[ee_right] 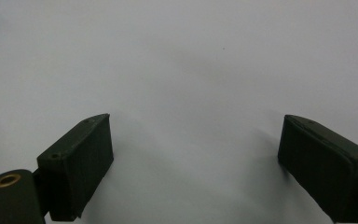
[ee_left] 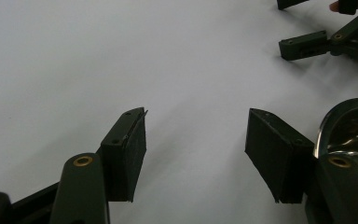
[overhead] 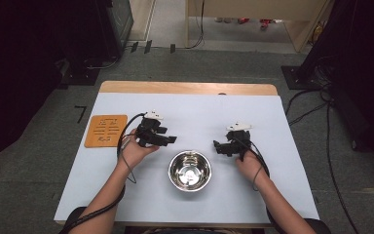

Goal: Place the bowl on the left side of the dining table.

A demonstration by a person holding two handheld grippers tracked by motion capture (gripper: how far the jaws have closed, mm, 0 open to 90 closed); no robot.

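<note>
With both hands resting on the table (overhead: pixel 282 195), your work centres on the bowl (overhead: pixel 190 170), which sits at lower centre of the high view, between your forearms and nearest to you.

The bowl is steel, upright and empty; its polished floor reflects only light.

Your left gripper (overhead: pixel 168 140) lies up and left of the bowl, with its jaws pointing right toward the centre of the frame. In the left gripper view the bowl rim (ee_left: pixel 349 126) appears at lower right, just beside the right-hand jaw and outside the gap. The jaws stand apart with bare table between them and grip nothing.

Your right gripper (overhead: pixel 217 146) lies up and right of the bowl, with its jaws pointing left. In the right gripper view (ee_right: pixel 196 163) the jaws are spread wide over bare table and hold nothing.

The left gripper appears slightly nearer the rim. The bowl is round, so no axis governs approach.

Farther off, at the left edge of the table, lies an orange mat (overhead: pixel 105 130).
</note>
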